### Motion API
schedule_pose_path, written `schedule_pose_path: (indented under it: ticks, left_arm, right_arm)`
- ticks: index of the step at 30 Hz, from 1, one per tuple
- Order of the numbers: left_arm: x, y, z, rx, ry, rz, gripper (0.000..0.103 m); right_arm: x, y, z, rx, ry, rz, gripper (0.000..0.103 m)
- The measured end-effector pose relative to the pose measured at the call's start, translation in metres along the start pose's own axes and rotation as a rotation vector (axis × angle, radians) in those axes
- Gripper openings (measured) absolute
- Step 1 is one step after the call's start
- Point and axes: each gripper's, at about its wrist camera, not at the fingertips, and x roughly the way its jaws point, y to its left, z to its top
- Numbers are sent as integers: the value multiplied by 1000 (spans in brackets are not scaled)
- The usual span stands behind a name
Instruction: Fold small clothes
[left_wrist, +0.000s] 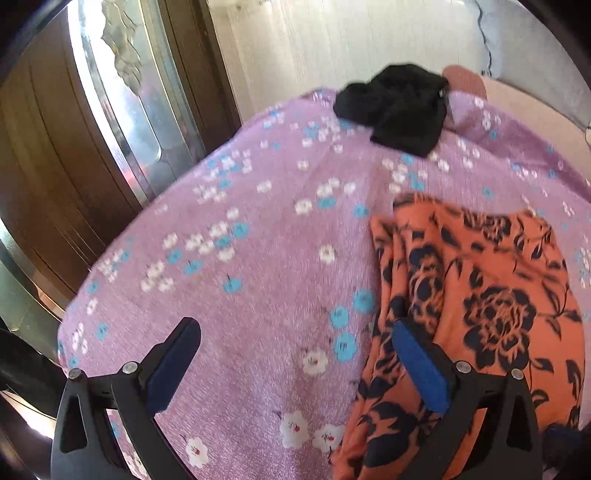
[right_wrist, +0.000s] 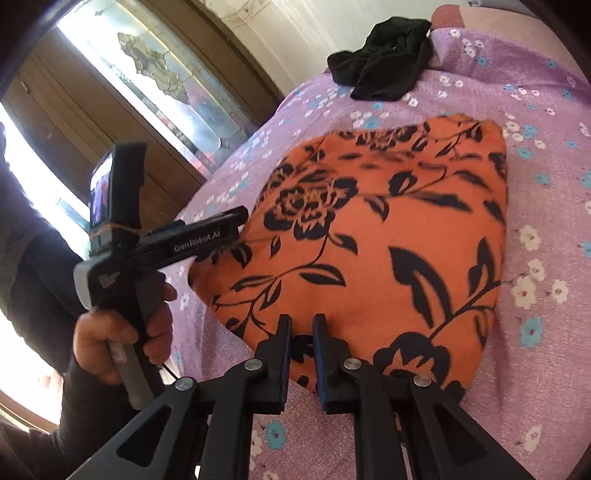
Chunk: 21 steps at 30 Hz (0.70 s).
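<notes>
Only one readable text: "GenRobot.AI", in pale letters on the black side of the left gripper (right_wrist: 236, 218), seen from the right wrist view, along the body just behind the fingers. A small white label also on the grey handle block (right_wrist: 107, 278) of the same tool, too small and blurred to read. Some print on the grey grip under the hand (right_wrist: 122, 332), not legible either. No text, number or sign readable in the left wrist view.
</notes>
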Motion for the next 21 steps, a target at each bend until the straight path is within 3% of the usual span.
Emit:
schedule_pose_path:
  ticks: [5,13,14,15,16,17,21]
  left_arm:
    - [-12,-6,5,-1,-52,-19,103]
    - [-19,-15,13,-13,-73,-47,103]
    - [-19,-17,13,-12,-76,-51,103]
    - [-21,-18,13,-10,-79,-57,103]
    - [-22,-21,14,-7,-83,-63,103]
    - [-23,-23,14,-2,-87,-65,103]
    - [-22,-29,13,20,-85,-71,103]
  right_arm:
    - [-34,-21,13,75,-111,-5,14]
    - [-66,-48,22,171,-228,-15,29]
    - [-68,-51,23,176,-245,-15,41]
    - [-72,-53,24,183,-260,-17,72]
    - [-77,-55,23,195,-284,-25,84]
    - [-82,-57,22,205,-308,-26,88]
    - [-86,-70,23,243,-295,-2,88]
